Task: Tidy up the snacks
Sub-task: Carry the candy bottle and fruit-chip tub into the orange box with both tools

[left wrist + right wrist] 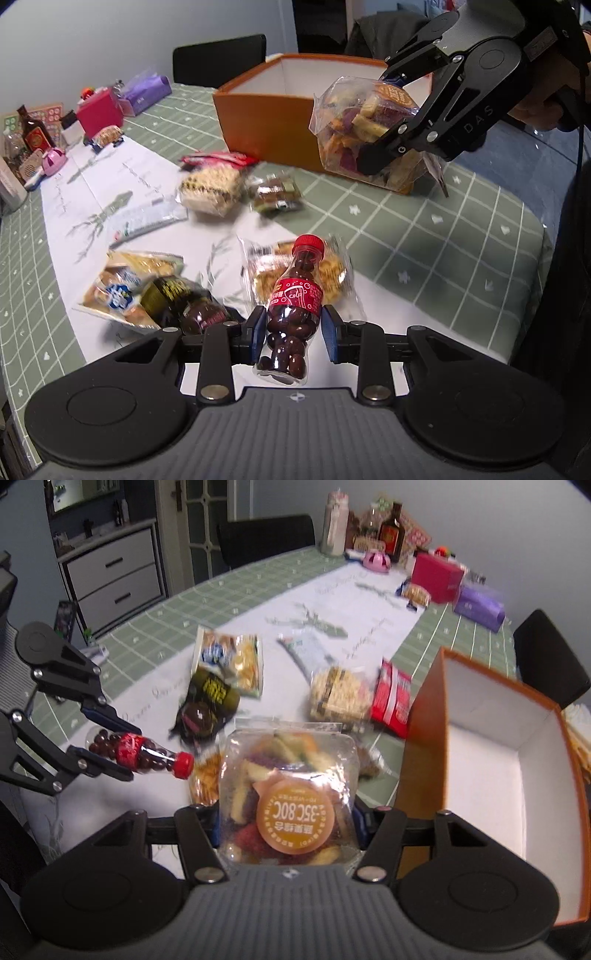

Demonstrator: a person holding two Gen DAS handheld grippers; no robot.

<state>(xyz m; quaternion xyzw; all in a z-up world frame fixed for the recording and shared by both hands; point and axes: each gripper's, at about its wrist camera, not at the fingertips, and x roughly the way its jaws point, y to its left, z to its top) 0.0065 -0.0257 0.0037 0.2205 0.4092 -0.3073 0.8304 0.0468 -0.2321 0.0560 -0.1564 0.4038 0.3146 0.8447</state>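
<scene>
Two snacks are held clear of the table, presumably bound for the empty box [480, 746] just beside them. Left gripper [293, 332] is clamped narrow on the bottle [291, 314]; right gripper [286, 823] stands wider, gripping the bag [288, 794]. Other packets lie loose on the table [424, 240].

Worktop [424, 236]: green cloth, white grid; white runner [92, 192], grey leaf print. Box [266, 122]: orange outside, white inside. Bottle [291, 306]: red cap and label, dark brown candies. Bag [291, 786]: clear, orange round sticker. Pads [330, 334] blue.
</scene>
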